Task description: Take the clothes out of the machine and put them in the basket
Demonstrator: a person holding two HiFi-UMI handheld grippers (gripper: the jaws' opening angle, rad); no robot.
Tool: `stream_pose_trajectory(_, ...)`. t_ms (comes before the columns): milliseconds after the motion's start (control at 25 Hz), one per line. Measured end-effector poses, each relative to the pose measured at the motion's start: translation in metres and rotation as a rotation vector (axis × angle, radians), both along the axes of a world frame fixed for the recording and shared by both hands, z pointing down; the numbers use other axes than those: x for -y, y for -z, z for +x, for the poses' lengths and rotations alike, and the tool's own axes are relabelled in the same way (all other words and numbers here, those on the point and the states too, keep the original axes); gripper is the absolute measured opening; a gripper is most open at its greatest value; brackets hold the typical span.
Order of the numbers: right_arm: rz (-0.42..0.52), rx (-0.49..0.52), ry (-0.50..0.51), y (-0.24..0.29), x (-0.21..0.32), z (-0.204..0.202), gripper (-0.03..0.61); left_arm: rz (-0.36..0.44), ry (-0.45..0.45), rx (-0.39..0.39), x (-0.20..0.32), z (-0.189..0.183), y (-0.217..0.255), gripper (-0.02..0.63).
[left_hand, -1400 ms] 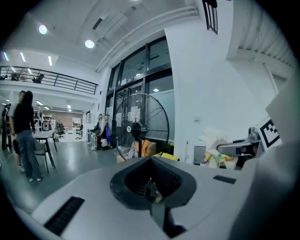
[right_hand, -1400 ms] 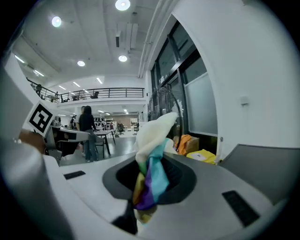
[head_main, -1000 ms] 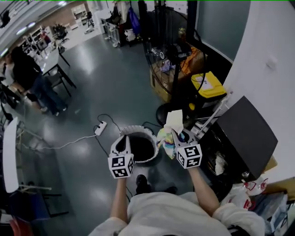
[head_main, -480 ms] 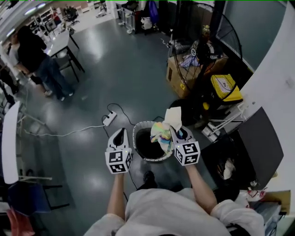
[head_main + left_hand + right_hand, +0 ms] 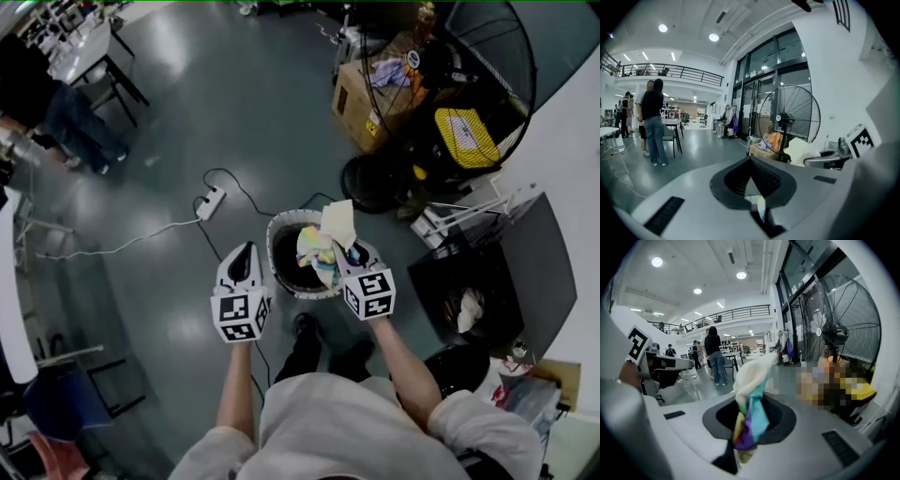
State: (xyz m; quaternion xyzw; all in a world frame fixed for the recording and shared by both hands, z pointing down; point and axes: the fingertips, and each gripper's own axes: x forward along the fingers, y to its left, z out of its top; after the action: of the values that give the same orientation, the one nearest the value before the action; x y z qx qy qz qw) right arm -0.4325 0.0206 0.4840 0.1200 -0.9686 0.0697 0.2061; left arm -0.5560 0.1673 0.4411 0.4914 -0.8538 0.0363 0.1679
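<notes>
My right gripper (image 5: 349, 260) is shut on a multicoloured cloth (image 5: 322, 244) with a cream upper part, and holds it over the right side of the round white-rimmed basket (image 5: 281, 225) on the floor. In the right gripper view the cloth (image 5: 749, 411) sticks up from between the closed jaws. My left gripper (image 5: 245, 255) hovers just left of the basket, its jaws together and empty. To the right stands the dark machine (image 5: 525, 262), with a pale garment (image 5: 469, 309) showing in its opening.
A big floor fan (image 5: 469, 66) and a cardboard box (image 5: 367, 94) stand beyond the basket. A power strip (image 5: 210, 202) and its cables lie on the floor at the left. People stand by a table (image 5: 80, 42) at the far left. A chair (image 5: 66, 398) is near left.
Both grippers have come down and nearer to the basket. The cloth, earlier to the right of the rim, now hangs over the basket's opening. The grip on it has not changed.
</notes>
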Motion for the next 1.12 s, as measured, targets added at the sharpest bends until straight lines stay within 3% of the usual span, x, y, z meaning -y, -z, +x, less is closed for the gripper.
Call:
stream_pose_trajectory(480,-0.078,-0.169,-0.007,-0.127,0.000,-0.026,0.081,-0.081,-0.014,-0.119,-0.005,-0.012,-0.093,0.017)
stream_pose_trajectory(960,-0.161,-0.385,-0.006,-0.277,0.006,-0.045,0.091,-0.130,-0.030,-0.142,0.002,-0.016,-0.133,0.017)
stream_pose_trajectory(1000,-0.179,-0.415,-0.013,-0.291,0.008,-0.044,0.118,-0.133,-0.031,-0.145,0.003,-0.016,-0.136,0.017)
stream_pose_trajectory(1080,-0.201,-0.450,-0.020,-0.310,0.011,-0.044,0.315,-0.139,-0.032,-0.152,0.005,-0.015,-0.141,0.017)
stream_pose_trajectory(1120,-0.202,-0.445,-0.021,-0.313,0.013,-0.045,0.340,-0.142,-0.034,-0.155,0.006,-0.014,-0.143,0.017)
